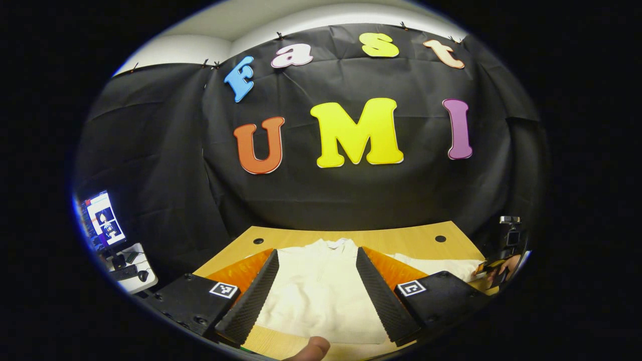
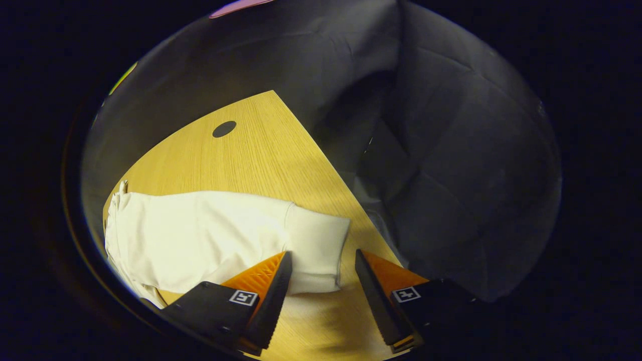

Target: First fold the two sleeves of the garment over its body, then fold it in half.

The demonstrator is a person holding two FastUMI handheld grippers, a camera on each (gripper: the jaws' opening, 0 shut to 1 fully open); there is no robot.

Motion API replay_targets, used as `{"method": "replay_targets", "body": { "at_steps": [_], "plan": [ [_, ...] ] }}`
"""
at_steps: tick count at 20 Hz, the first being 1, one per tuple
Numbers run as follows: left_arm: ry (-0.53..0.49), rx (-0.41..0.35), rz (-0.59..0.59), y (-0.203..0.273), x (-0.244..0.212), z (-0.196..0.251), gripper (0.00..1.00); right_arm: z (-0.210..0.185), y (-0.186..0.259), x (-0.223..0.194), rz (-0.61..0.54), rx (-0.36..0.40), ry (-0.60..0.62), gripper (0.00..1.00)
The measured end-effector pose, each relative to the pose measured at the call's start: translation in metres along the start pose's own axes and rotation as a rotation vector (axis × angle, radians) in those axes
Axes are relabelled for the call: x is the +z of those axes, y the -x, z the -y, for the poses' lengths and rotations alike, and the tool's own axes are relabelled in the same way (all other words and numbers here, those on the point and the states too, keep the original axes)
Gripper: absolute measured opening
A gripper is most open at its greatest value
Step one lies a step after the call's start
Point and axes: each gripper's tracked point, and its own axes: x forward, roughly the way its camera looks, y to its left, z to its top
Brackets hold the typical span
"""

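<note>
While flat on the table (image 1: 401,235), the garment (image 1: 321,296) lies unfolded.

My left gripper's fingers (image 1: 261,293) cover both flanks of the cream fabric garment (image 1: 318,291); the right gripper view's edge crops its sleeve (image 2: 210,235) short of the shoulder.

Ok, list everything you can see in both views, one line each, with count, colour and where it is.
garment: one, cream white, flat on the table
sleeve: one, cream white, stretched out toward the table's edge, cuff by the right tool
table: one, light wood, dark round holes near the back corners
monitor: one, lit, on a side desk far left in the left gripper view
left tool: one, open above the garment's body
right tool: one, open at the sleeve's cuff
thumb: one, bottom edge of the left gripper view
</note>
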Motion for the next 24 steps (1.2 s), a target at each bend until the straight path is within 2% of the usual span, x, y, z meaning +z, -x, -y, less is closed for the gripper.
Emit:
{"method": "replay_targets", "body": {
  "at_steps": [1,4,5,6,7,10,11,15,19,24],
  "plan": [
    [0.006,0.006,0.000,-0.001,-0.001,-0.003,0.99,-0.005,-0.001,-0.001,-0.009,0.000,0.007,0.67],
    [0.018,0.017,-0.014,0.001,-0.009,-0.010,0.99,-0.015,0.001,0.000,-0.013,0.018,0.075,0.52],
    [0.022,0.018,-0.018,0.001,-0.011,-0.014,0.99,-0.020,-0.001,0.001,-0.007,0.030,0.083,0.40],
    [0.030,0.014,-0.020,0.001,-0.015,-0.017,0.99,-0.025,-0.001,-0.003,-0.017,0.050,0.079,0.42],
    [0.036,0.011,-0.024,-0.002,-0.018,-0.019,0.99,-0.026,0.000,-0.002,-0.015,0.044,0.078,0.16],
    [0.039,-0.003,-0.048,-0.013,-0.027,-0.031,0.99,-0.030,0.000,-0.001,-0.009,0.013,0.102,0.13],
    [0.035,-0.011,-0.042,-0.016,-0.027,-0.035,0.99,-0.031,0.000,-0.003,-0.014,0.007,0.098,0.03],
    [-0.003,-0.045,-0.019,-0.031,-0.023,-0.060,0.99,-0.036,0.016,-0.003,-0.001,0.007,0.035,0.03],
    [0.018,-0.105,-0.009,-0.047,-0.026,-0.076,0.99,-0.047,0.048,0.010,0.060,-0.010,0.032,0.03],
    [0.051,-0.174,0.019,-0.058,-0.021,-0.089,0.99,-0.095,0.100,0.035,0.130,0.031,0.061,0.03]
  ]
}}
